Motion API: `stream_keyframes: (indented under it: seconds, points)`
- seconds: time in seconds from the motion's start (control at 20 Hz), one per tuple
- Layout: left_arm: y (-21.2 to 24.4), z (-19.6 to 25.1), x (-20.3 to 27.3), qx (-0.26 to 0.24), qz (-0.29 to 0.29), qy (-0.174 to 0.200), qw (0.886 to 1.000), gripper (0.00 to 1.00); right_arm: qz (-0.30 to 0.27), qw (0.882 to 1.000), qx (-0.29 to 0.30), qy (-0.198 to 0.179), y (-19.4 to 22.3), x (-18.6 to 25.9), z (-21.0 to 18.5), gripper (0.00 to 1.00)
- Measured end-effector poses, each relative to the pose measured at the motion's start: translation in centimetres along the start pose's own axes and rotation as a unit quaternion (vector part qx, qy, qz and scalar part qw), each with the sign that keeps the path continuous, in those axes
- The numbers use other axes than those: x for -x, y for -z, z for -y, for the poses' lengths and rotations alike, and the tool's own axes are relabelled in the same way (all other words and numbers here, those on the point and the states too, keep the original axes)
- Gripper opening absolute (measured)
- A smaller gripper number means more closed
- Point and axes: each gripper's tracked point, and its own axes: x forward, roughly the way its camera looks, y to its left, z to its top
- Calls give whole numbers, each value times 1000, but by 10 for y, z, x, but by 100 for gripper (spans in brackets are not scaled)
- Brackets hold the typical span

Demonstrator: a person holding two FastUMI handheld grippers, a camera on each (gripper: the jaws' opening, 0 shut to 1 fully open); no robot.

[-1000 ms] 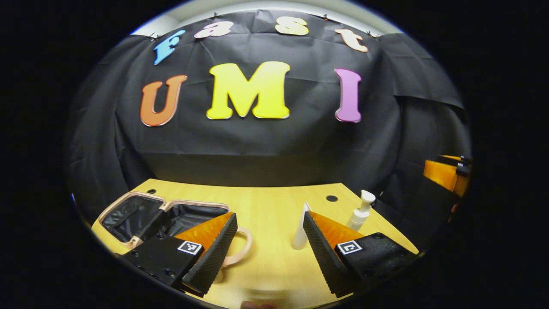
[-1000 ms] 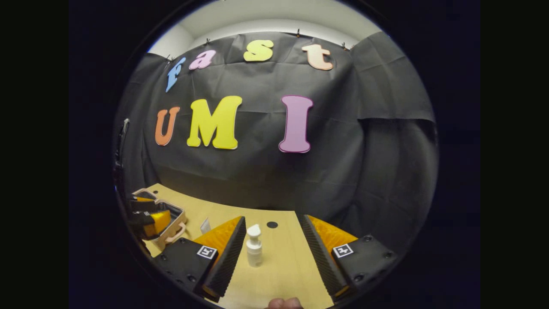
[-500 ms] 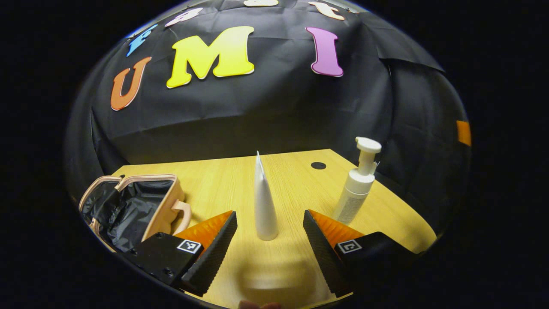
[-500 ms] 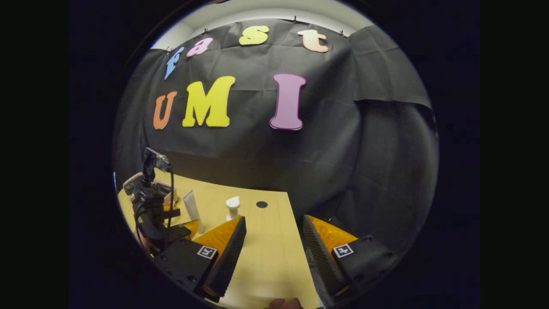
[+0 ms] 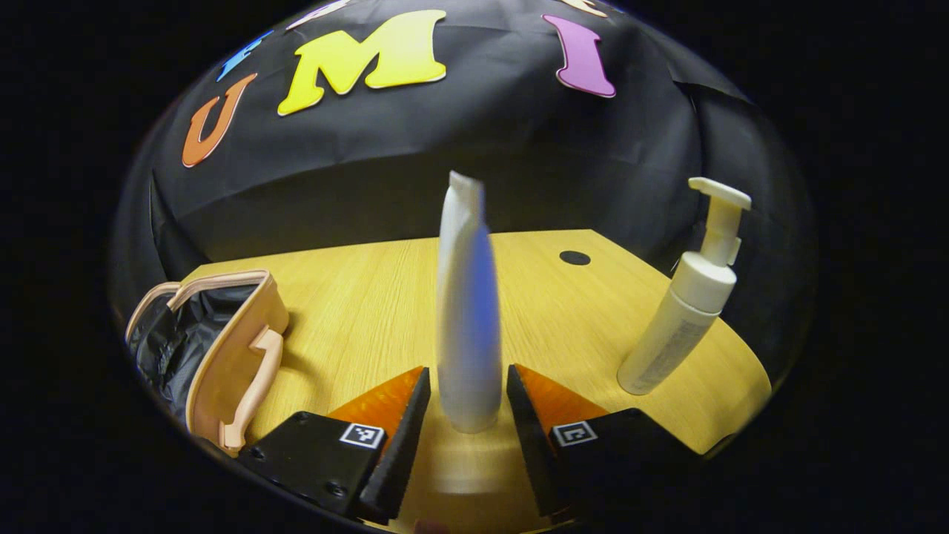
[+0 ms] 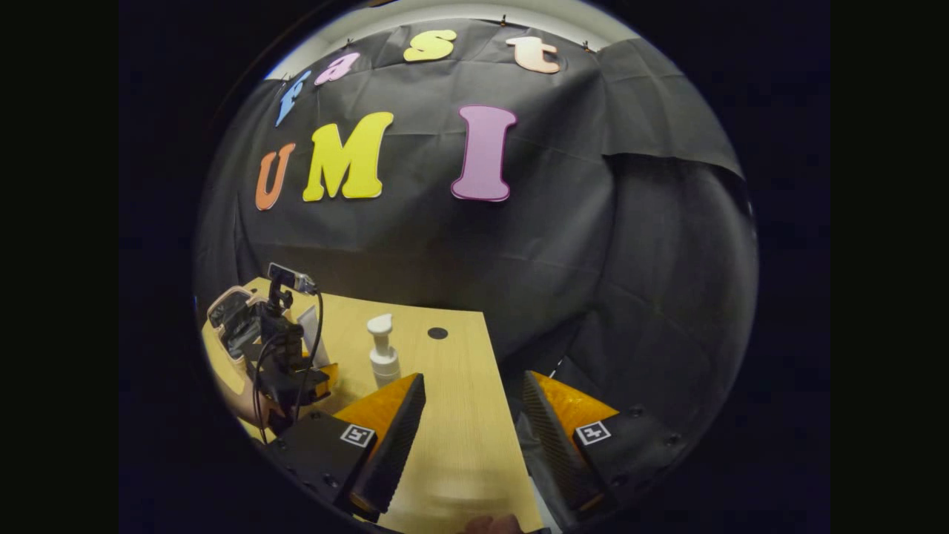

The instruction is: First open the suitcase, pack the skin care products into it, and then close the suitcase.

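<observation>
Suitcase [image 5: 222,348] at the far left of the left gripper view lies open on the wooden table [image 5: 356,297], dark lining showing, handle toward the camera; it sat nearer the middle a second ago, so the camera has swung right and dropped toward the products; next across, the left gripper [image 5: 463,404] has come in around the white tube [image 5: 467,311], which stands upright on its cap between the fingers; the jaws have narrowed from wide to a slim gap on each side of the tube, and I cannot tell whether either pad touches it yet; right of that, the pump bottle [image 5: 686,311] stands upright, apart from the tube; in the right gripper view the right gripper [image 6: 471,437] hangs wide apart over the table's near edge, holding nothing, having drifted away from the pump bottle [image 6: 383,356]; opening looks done, and packing seems about to begin with the tube.
</observation>
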Motion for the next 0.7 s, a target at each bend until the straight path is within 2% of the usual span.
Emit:
stream_keyframes:
  seconds: [0.05,0.1,0.15,0.2,0.25,0.3,0.35,0.4,0.45,0.7]
  points:
    - [0,1,-2,2,-3,5,1000,70,0,1000,2,-1,0,0,-2,79]
    - [-2,-2,-4,-7,-3,6,1000,46,0,1000,3,-2,-1,-1,-3,79]
    - [-4,-1,-5,-10,-5,10,1000,55,1,1000,4,-2,-2,-1,-4,79]
    - [-4,-1,-6,-8,-9,16,1000,48,0,1000,4,-4,-2,-1,-5,79]
    - [-3,-3,-5,-7,-11,17,1000,51,-1,1000,8,-5,-1,-1,-6,79]
    - [-6,-4,0,-4,-11,19,1000,44,-3,1000,10,-9,2,-2,-9,79]
    - [-11,-5,3,-1,-8,22,1000,43,-6,1000,11,-13,4,-3,-11,79]
    - [-17,-5,10,4,-4,28,1000,48,-9,1000,11,-16,7,-5,-12,80]
    - [-21,-6,18,9,-4,34,999,42,-12,1000,10,-22,12,-8,-15,80]
    - [-60,-16,83,32,13,51,998,42,-54,995,-9,-77,47,-39,-59,80]
